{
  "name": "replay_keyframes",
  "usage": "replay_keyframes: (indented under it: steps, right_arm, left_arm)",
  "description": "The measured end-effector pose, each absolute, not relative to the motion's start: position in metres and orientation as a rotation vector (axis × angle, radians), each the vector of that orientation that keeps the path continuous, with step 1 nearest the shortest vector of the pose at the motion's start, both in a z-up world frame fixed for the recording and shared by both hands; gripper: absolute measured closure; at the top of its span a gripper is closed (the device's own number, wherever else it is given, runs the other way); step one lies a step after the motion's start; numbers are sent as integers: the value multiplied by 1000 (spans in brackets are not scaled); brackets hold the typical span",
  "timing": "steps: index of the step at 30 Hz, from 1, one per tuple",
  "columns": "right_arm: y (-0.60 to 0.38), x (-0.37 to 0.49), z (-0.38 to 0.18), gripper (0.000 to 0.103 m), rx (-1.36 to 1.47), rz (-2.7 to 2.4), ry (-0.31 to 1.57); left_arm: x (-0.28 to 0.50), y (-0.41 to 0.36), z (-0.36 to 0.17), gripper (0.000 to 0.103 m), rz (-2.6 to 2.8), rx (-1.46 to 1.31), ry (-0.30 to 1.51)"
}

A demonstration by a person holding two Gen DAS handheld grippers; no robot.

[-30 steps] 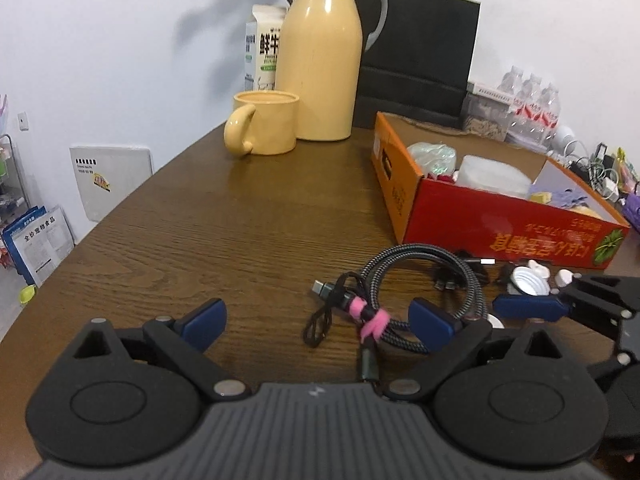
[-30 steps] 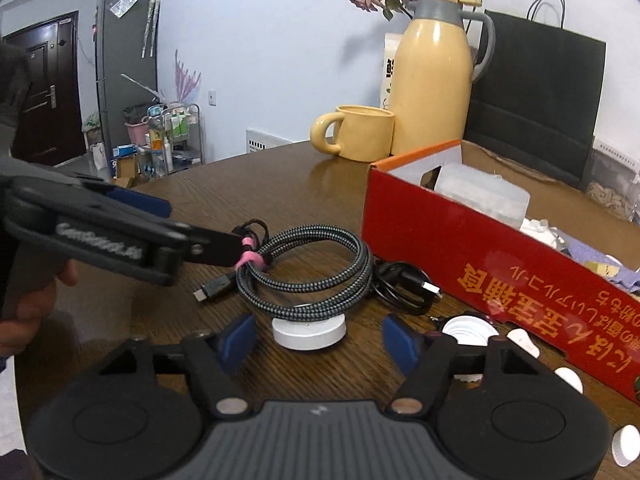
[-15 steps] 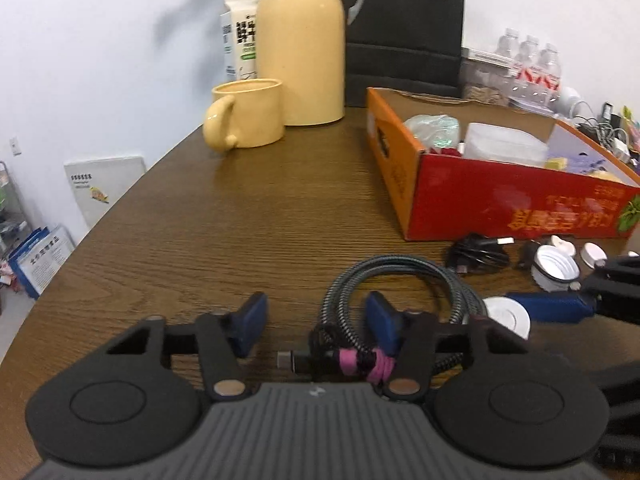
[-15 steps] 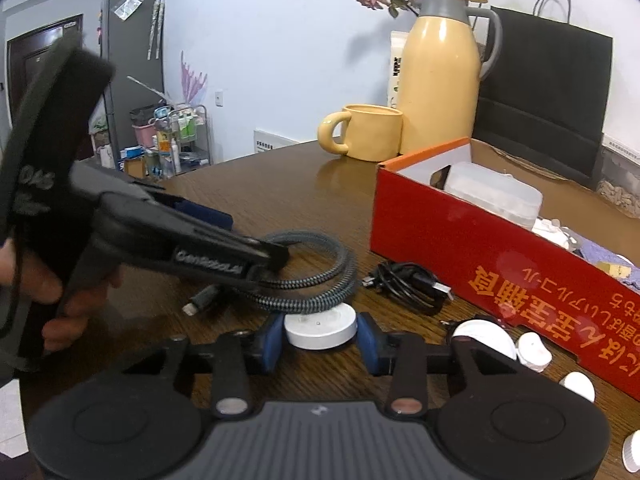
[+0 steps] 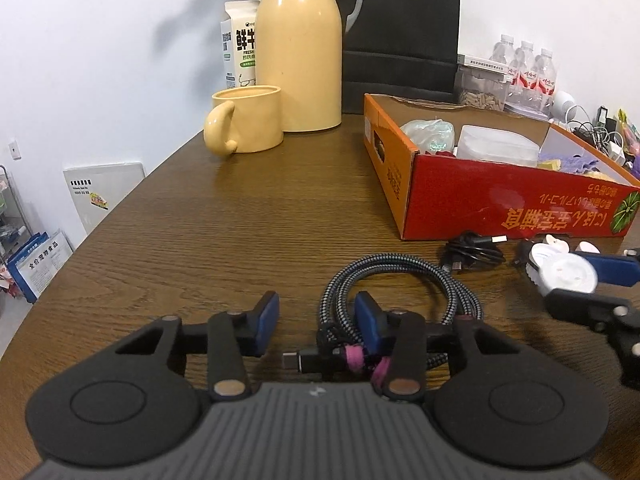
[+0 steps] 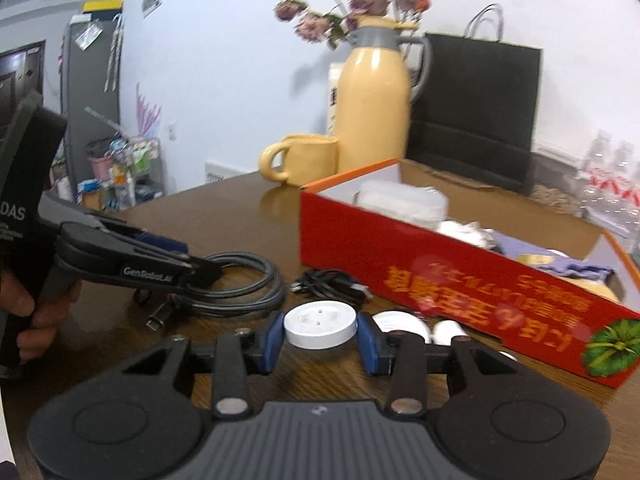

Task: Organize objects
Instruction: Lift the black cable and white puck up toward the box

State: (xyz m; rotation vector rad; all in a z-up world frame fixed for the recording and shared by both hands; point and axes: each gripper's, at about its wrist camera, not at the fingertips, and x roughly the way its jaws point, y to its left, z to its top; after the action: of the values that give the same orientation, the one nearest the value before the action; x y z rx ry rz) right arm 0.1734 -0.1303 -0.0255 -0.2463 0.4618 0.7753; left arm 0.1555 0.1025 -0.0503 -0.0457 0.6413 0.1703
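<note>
A grey braided cable coil, tied with a pink strap, lies on the brown table. My left gripper is at the coil's tied end. Its jaws are closing, with the coil's left strand between them beside the right pad; the left pad stands apart from it. My right gripper is shut on a white round charger puck, held just over the table to the right of the coil. That puck also shows at the right of the left wrist view.
A red cardboard box with several items stands at the right. A small black cable and white caps lie before it. A yellow mug, yellow thermos and black bag stand behind. The table edge curves along the left.
My left jaws have narrowed around the coil's tied end. My right gripper closed on the white puck and drew it out from under the coil, to the right.
</note>
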Motion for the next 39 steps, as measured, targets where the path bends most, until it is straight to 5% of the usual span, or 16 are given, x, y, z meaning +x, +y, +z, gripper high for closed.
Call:
replay_keyframes:
  steps: [4,9,11,39]
  right_arm:
    - [-143,171,-23,65,-218,747,438]
    - [-154,171,-22,65,-195,717,423]
    - [-158,171,-21,65,-183,706,419]
    - [-196,174,-20,65,-105,612,369]
  left_arm:
    - [152,107,-47,44,170,-99,640]
    - [144,106,-34,5,143,-153,584]
    - [145,100,-30,0,117,-138,585]
    - [190,72,-45,0,74,-18,865]
